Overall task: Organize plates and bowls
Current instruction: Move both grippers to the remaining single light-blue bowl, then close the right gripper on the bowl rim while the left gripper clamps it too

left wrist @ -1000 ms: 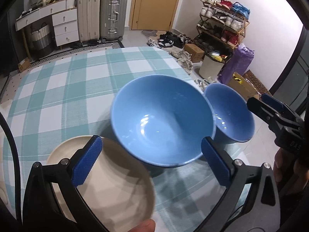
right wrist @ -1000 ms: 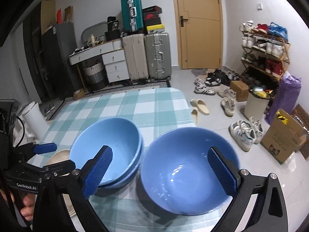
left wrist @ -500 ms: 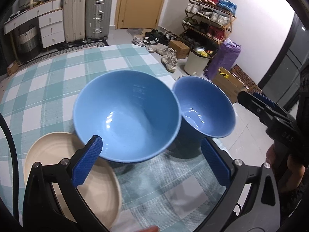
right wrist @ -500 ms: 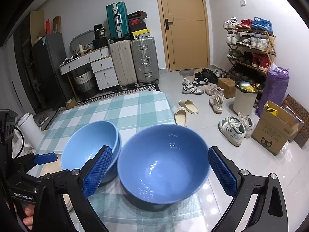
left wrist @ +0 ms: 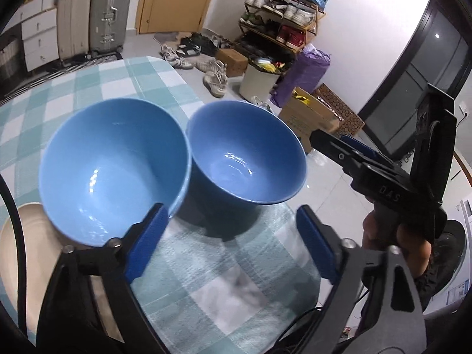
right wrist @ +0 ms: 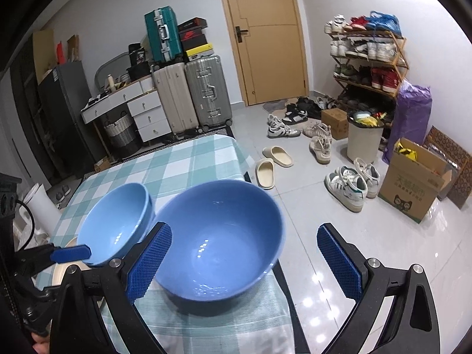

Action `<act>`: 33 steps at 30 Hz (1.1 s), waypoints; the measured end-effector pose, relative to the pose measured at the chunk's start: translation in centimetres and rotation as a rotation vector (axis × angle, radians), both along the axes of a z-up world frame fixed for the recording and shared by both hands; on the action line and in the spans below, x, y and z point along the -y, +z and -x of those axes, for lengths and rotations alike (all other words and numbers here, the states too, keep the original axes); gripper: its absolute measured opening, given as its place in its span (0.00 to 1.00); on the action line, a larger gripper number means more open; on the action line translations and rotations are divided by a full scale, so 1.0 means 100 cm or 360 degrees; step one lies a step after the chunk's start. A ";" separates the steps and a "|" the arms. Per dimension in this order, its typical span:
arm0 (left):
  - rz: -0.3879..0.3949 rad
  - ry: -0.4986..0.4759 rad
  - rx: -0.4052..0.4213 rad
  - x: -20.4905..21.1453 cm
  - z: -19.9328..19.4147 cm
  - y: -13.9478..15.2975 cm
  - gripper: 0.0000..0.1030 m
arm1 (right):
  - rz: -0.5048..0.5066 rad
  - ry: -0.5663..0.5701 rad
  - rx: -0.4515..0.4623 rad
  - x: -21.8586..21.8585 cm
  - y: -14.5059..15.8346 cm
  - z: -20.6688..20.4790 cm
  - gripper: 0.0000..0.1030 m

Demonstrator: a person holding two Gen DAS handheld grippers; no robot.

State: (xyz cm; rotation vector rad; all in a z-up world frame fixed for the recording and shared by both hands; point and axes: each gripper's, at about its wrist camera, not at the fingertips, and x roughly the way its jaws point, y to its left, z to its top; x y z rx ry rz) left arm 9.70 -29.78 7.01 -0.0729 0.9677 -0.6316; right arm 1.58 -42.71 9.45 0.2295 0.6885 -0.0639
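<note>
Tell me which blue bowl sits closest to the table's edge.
The single blue bowl beside the floor-side edge, in front of the right gripper. The other blue bowls are nested as a stack, farther in, next to the cream plate.

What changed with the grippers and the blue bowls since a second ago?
The left gripper swung over from the stacked bowls toward the single bowl, and its jaws have just been closing, with nothing between them. The right gripper shifted too, so the single bowl now sits off to its left side. Nothing was grabbed or let go. The bowls, the cream plate and the checked cloth stayed put.
</note>
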 end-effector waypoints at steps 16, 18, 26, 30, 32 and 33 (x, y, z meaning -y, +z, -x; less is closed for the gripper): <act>0.0023 0.0005 -0.0145 0.027 -0.013 -0.022 0.57 | -0.0057 0.0009 -0.0115 0.022 -0.029 -0.005 0.97; 0.0031 0.0010 -0.0157 0.029 -0.017 -0.025 0.57 | -0.0067 0.0023 -0.0131 0.022 -0.032 -0.009 0.94; 0.0012 0.0018 -0.0165 0.037 -0.028 -0.033 0.56 | -0.0066 0.0089 -0.0179 0.027 -0.045 -0.031 0.75; 0.0005 0.0034 -0.0170 0.038 -0.033 -0.034 0.56 | -0.0078 0.0122 -0.0189 0.027 -0.050 -0.043 0.63; 0.0003 0.0038 -0.0172 0.038 -0.034 -0.035 0.54 | -0.0079 0.0127 -0.0190 0.027 -0.051 -0.049 0.57; 0.0000 0.0042 -0.0170 0.039 -0.035 -0.035 0.53 | -0.0076 0.0131 -0.0185 0.027 -0.052 -0.051 0.54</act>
